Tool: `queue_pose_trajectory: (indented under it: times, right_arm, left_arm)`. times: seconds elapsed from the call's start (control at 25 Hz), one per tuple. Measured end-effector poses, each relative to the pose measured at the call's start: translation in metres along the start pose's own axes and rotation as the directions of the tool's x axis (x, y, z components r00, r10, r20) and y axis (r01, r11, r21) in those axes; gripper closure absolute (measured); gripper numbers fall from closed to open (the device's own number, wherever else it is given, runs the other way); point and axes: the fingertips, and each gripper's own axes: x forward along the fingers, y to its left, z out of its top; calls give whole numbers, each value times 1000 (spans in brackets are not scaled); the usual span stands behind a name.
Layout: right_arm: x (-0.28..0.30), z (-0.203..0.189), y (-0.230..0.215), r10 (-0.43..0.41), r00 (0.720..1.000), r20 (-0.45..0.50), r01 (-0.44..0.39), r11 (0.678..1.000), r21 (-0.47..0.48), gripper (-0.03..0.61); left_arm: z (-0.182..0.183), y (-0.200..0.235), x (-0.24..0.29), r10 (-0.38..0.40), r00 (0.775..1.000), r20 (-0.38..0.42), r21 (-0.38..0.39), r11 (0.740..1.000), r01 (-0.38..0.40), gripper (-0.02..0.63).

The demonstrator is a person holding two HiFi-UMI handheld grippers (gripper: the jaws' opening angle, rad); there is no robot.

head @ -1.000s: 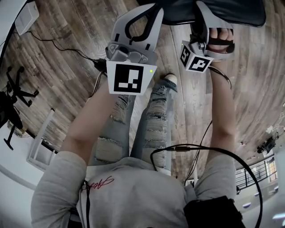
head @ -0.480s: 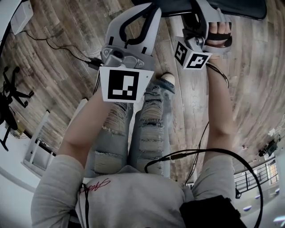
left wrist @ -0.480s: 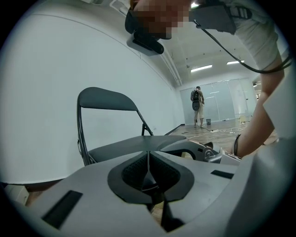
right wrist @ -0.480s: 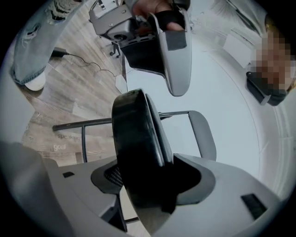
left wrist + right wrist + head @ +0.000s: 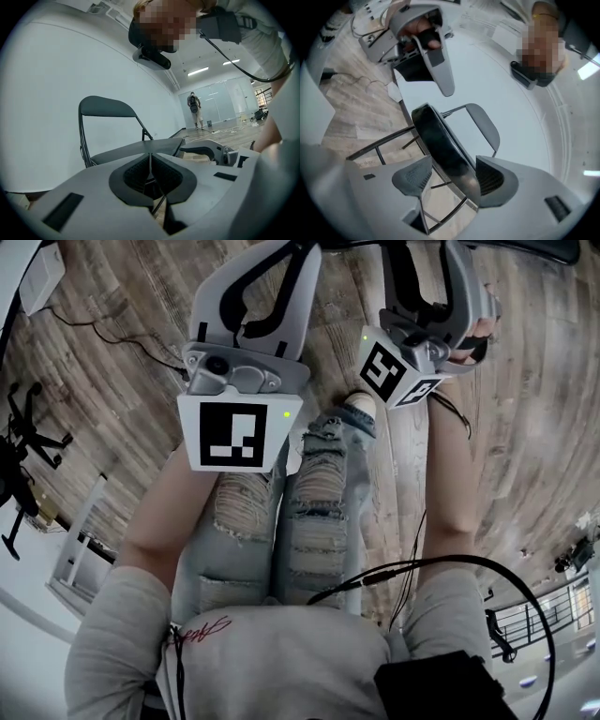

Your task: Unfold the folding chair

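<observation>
**A:** What has just changed at the right gripper (image 5: 454, 158)?

**B:** In the right gripper view its jaws have just been opening and now stand wide apart. The front edge of the seat (image 5: 440, 140) of the black folding chair with a thin metal tube frame (image 5: 485, 123) lies between them. The pads do not press on it, and there is a clear gap at the left pad. I read that as a release.

**A:** And the other one?

**B:** In the left gripper view the left gripper (image 5: 150, 165) has its jaws together with nothing between them. Beyond them the chair stands near a white wall (image 5: 47, 84). Its curved backrest (image 5: 107, 105) is upright at the far left and its seat lies flat. The right gripper is at the seat's near right corner. So the chair looks unfolded, and I judge the task close to done.

**A:** What differs in the head view?

**B:** A second ago the seat was a broad dark band across the top. Now only a sliver shows at the top right edge, above the brown wooden plank floor (image 5: 525, 427). The left gripper's marker cube (image 5: 239, 434) has slid left and nearer the person. The right gripper has rolled, so its cube sits at a new tilt.
</observation>
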Motion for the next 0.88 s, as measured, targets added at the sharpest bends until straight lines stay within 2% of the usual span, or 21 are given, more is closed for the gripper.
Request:
queue_pose_trajectory:
  times: [0.12,0.24,0.36,0.44,0.56,0.6,0.68,0.76,0.88]
  right_arm:
    - [-34,-5,-8,-23,998,-56,29,993,117,307]
    - [-55,20,-42,-42,997,-67,55,974,219,308]
    - [-69,68,-107,-82,996,-24,86,949,304,311]
    - [-81,94,-160,-112,993,-30,115,925,362,314]
    - [-97,130,-244,-163,986,-27,160,906,393,326]
    - [-101,141,-272,-187,982,-21,179,901,396,348]
    - [-103,158,-326,-251,968,3,229,886,404,539]
    - [-106,175,-369,-282,959,25,248,880,405,540]
    - [-134,206,-417,-269,962,37,228,874,429,540]
  left_arm:
    - [17,-2,-6,11,1000,14,-14,1000,-10,589]
    - [50,-5,-11,31,999,43,-38,999,-30,589]
    - [99,-13,-21,53,996,74,-70,996,-48,589]
    - [140,-17,-34,74,993,87,-91,994,-66,589]
    - [209,-19,-56,114,987,111,-120,988,-100,589]
    - [232,-18,-61,129,984,123,-133,985,-113,589]
    - [276,-13,-65,165,974,154,-159,977,-141,589]
    - [315,-10,-70,195,964,178,-186,969,-162,589]
    - [376,-22,-98,205,959,197,-202,965,-165,589]
